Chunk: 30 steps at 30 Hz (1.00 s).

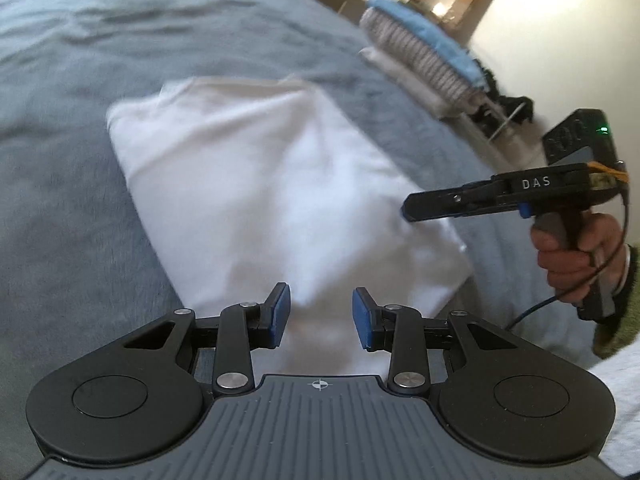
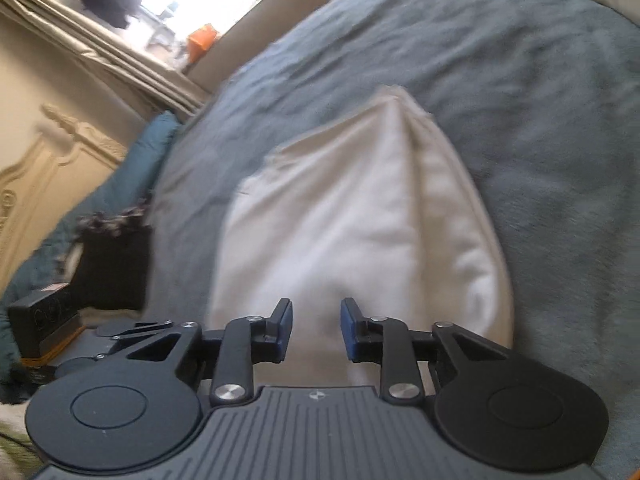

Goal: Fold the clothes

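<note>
A white garment (image 1: 276,196) lies folded into a long rectangle on the grey-blue bedspread (image 1: 60,160). My left gripper (image 1: 320,312) hovers over its near end, open, nothing between the blue pads. In the left wrist view the right gripper (image 1: 412,208) comes in from the right, held by a hand (image 1: 576,256), its tip beside the garment's right edge. In the right wrist view my right gripper (image 2: 316,320) is open above the white garment (image 2: 360,232), with nothing held. Both views are blurred.
A stack of folded clothes (image 1: 420,48), striped and blue, sits on a rack past the bed's far edge. In the right wrist view a teal pillow (image 2: 132,168) lies by a cream headboard (image 2: 44,160), with a dark bag (image 2: 112,264) and the left gripper's body (image 2: 44,324) at left.
</note>
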Each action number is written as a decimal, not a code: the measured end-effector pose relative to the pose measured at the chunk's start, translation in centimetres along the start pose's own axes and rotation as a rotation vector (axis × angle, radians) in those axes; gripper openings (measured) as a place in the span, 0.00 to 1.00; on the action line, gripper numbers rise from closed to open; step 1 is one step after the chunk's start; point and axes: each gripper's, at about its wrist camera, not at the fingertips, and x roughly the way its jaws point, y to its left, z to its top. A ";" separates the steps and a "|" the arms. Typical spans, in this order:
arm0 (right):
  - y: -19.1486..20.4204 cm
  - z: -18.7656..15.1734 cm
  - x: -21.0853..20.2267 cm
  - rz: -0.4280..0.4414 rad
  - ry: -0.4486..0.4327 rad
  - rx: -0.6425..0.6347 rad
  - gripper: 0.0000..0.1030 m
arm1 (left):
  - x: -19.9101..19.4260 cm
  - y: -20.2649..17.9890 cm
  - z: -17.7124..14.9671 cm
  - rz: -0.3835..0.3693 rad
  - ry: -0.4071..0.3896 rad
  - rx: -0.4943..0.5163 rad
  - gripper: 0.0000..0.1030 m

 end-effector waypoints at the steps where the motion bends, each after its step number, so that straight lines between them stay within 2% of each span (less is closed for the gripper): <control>1: -0.2 -0.3 0.4 -0.037 0.010 -0.007 0.07 | 0.1 0.1 -0.1 0.002 0.000 -0.006 0.33; 5: -0.6 -0.7 0.6 -0.071 0.013 -0.020 0.01 | 0.5 0.6 -0.5 0.010 0.001 -0.032 0.33; 11: 1.5 -0.9 0.0 -0.124 0.010 -0.075 0.05 | 0.9 1.0 -0.7 0.017 0.003 -0.060 0.33; 18: 2.5 -1.8 -2.1 -0.065 -0.032 -0.108 0.05 | 0.9 1.0 -0.6 0.023 0.005 -0.067 0.33; 22: 0.8 -3.0 -0.6 -0.181 0.046 -0.095 0.01 | 0.9 1.0 -0.6 0.021 0.006 -0.071 0.33; 24: 0.1 -3.2 -0.7 -0.154 0.030 -0.053 0.01 | 0.9 1.1 -0.6 0.019 0.006 -0.073 0.33; 30: 0.0 -3.2 -0.8 -0.149 0.028 -0.043 0.01 | 0.9 1.0 -0.5 0.022 0.006 -0.079 0.33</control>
